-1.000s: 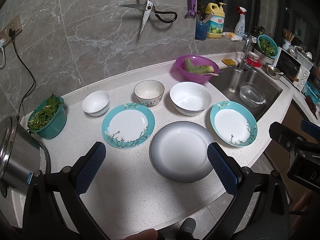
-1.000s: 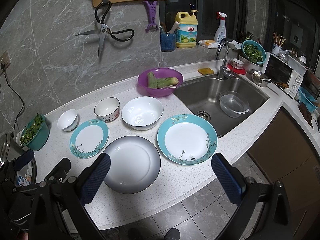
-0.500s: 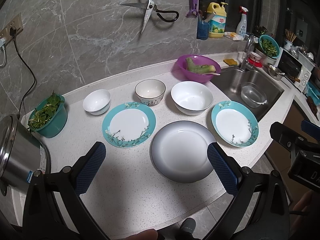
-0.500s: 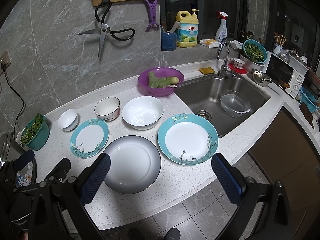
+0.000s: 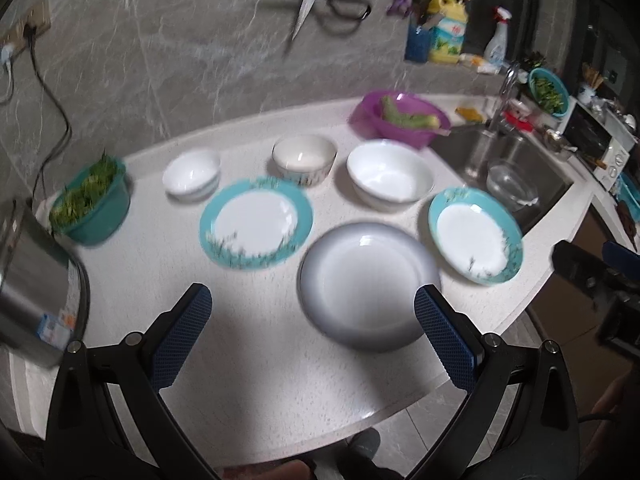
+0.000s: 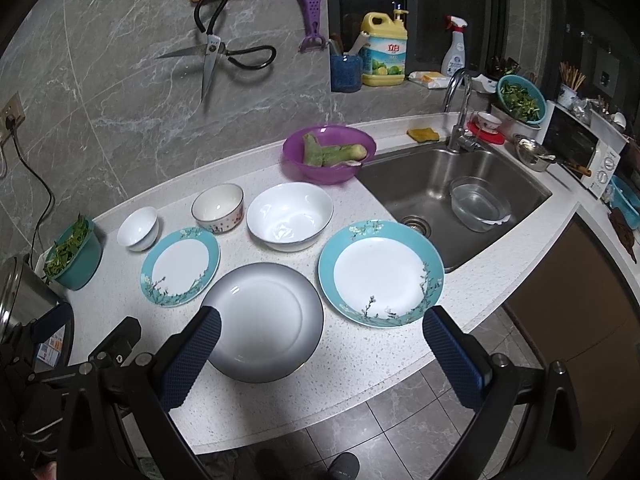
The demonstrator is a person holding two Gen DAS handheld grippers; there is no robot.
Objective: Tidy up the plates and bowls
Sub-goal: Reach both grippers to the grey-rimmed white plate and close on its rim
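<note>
Both grippers hang above the counter's front edge with nothing between their blue pads. On the left gripper (image 5: pixel 312 324) the fingers are spread wide, and on the right gripper (image 6: pixel 320 350) they are spread just as wide.

Taking the grey plate (image 6: pixel 262 322) as the landmark: it lies flat at the front of the white counter (image 6: pixel 360 364), its near rim partly behind the right gripper's left-hand pad. Just to its right, close but apart, lies a teal-rimmed plate (image 6: pixel 382 274), blossom sprig along its near rim. Just to its left and a little farther back lies a smaller teal-rimmed plate (image 6: pixel 180 266), also flat. Behind the grey plate stand three bowls in a row, mouths up: a large white bowl (image 6: pixel 290 216), a patterned bowl (image 6: pixel 218 207) left of that, and a small white bowl (image 6: pixel 138 227) farthest left. All being round, none has a long axis.

Farther back a purple bowl (image 6: pixel 330 154) holds green vegetable pieces. Right of the plates is the sink (image 6: pixel 408 188). Far left sits a teal bowl of greens (image 6: pixel 74 258). The left wrist view is motion-blurred.
</note>
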